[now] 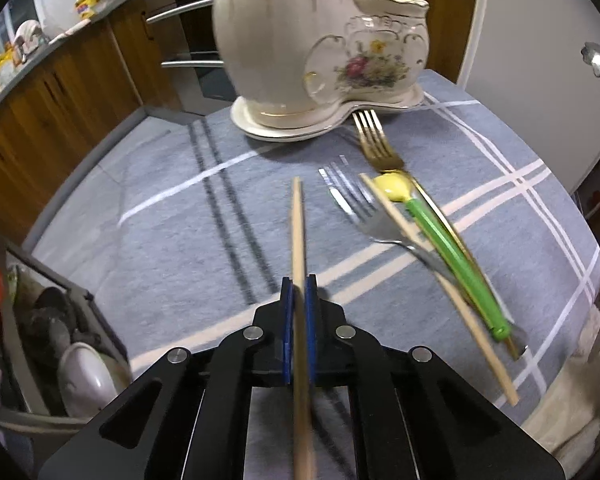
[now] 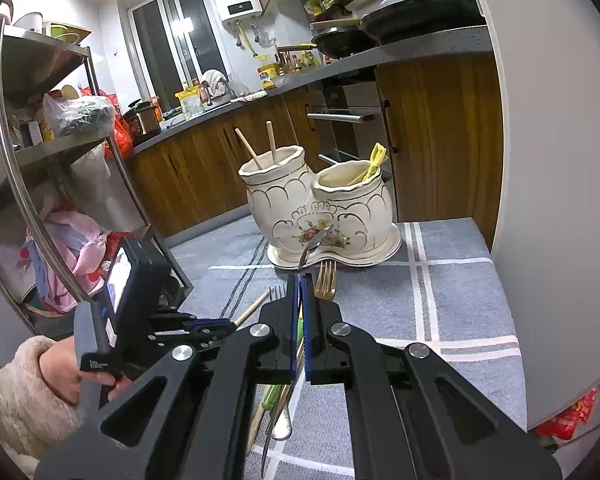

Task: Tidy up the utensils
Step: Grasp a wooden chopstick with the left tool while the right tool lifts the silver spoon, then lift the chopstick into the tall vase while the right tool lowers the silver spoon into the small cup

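Left tool [image 1: 299, 286] clenched on a wooden chopstick [image 1: 298, 224], long axis running straight up the frame centre, tip toward the ceramic holder [image 1: 300, 40] at the top. Right tool [image 2: 301, 280] clamped on a spoon [image 2: 314, 246], bowl up toward the holder. In the holder: two chopsticks [image 2: 260, 146] in the left compartment, a yellow utensil [image 2: 374, 162] in the right. On the table [image 1: 140, 220], right of centre: gold fork [image 1: 376, 144], silver fork [image 1: 364, 216], green-handled utensil [image 1: 452, 256], second chopstick [image 1: 440, 288], all lying diagonally.
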